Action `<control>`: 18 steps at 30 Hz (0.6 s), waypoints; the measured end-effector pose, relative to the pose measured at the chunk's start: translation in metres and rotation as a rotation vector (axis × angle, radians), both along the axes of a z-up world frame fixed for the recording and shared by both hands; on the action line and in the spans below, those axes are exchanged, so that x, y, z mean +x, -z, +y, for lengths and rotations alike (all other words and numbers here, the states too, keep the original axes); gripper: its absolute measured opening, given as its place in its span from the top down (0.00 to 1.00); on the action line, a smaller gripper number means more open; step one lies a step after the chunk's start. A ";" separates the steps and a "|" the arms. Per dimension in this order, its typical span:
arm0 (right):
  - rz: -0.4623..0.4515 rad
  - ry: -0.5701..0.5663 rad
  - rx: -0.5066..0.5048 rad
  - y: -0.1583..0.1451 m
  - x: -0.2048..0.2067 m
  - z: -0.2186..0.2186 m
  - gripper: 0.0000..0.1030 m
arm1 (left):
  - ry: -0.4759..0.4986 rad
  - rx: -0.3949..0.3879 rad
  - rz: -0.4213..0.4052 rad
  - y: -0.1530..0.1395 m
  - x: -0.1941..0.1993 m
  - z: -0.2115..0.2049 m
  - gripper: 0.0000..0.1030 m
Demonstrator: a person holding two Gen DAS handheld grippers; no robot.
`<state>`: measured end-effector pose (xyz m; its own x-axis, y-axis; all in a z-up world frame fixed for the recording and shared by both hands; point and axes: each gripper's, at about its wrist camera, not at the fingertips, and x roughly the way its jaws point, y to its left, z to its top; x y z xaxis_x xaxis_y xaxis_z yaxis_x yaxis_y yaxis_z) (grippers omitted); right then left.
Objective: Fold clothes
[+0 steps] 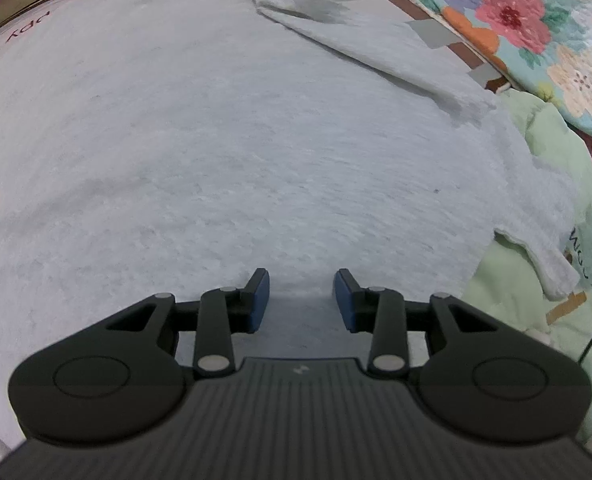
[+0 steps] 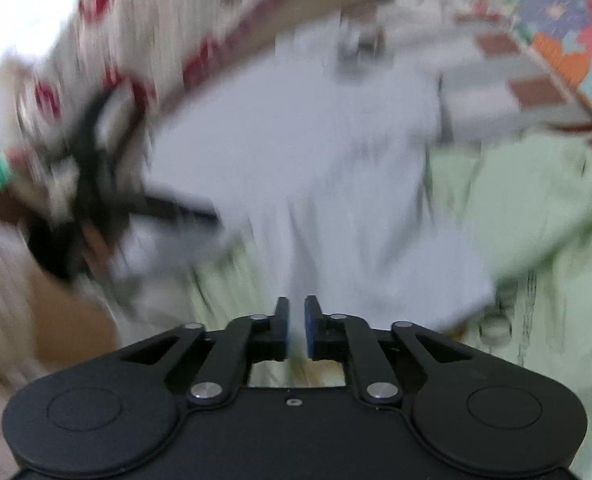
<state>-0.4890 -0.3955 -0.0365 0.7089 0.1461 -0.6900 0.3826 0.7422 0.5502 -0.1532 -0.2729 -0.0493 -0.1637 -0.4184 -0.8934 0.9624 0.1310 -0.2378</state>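
A pale grey garment [image 1: 216, 140] lies spread flat and fills most of the left wrist view. One sleeve [image 1: 376, 52] is folded in across its far right part. My left gripper [image 1: 302, 292] hovers just over the near part of the cloth, open, with nothing between its blue pads. The right wrist view is heavily motion-blurred. The same garment [image 2: 316, 160] narrows down to my right gripper [image 2: 297, 316], whose jaws stand almost together on its near edge. The left gripper [image 2: 204, 220] shows as a dark smear at the garment's left side.
A light green cloth [image 1: 536, 280] [image 2: 536, 208] lies under and right of the garment. A floral quilt [image 1: 536, 20] [image 2: 576, 20] sits at the far right, beside a brown-and-grey checked mat [image 1: 436, 20]. A red-and-white patterned fabric [image 2: 136, 40] rises at the far left.
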 end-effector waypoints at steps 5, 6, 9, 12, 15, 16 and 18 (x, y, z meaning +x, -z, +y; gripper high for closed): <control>-0.010 0.176 -0.037 -0.003 0.030 -0.043 0.68 | -0.028 -0.005 -0.034 -0.004 0.004 0.003 0.65; 0.001 0.209 -0.049 -0.001 0.038 -0.052 0.68 | -0.041 -0.010 -0.047 -0.007 0.008 0.006 0.65; 0.033 0.285 -0.084 0.005 0.065 -0.073 0.67 | -0.107 -0.034 -0.096 -0.018 0.029 0.016 0.65; 0.050 0.242 -0.110 0.007 0.108 -0.080 0.66 | -0.294 -0.083 -0.126 -0.038 0.080 0.051 0.65; 0.066 0.198 -0.136 0.010 0.150 -0.086 0.66 | -0.546 -0.104 -0.135 -0.054 0.141 0.098 0.60; 0.073 0.163 -0.165 0.009 0.168 -0.082 0.66 | -0.619 -0.089 -0.182 -0.058 0.157 0.110 0.58; 0.089 0.044 -0.283 0.005 0.210 -0.061 0.67 | -0.736 -0.059 -0.291 -0.068 0.186 0.127 0.57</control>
<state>-0.2794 -0.4561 -0.0416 0.6454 -0.0907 -0.7585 0.4552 0.8430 0.2866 0.0325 -0.1463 0.0182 0.4103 -0.3766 -0.8306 0.6582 0.7527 -0.0162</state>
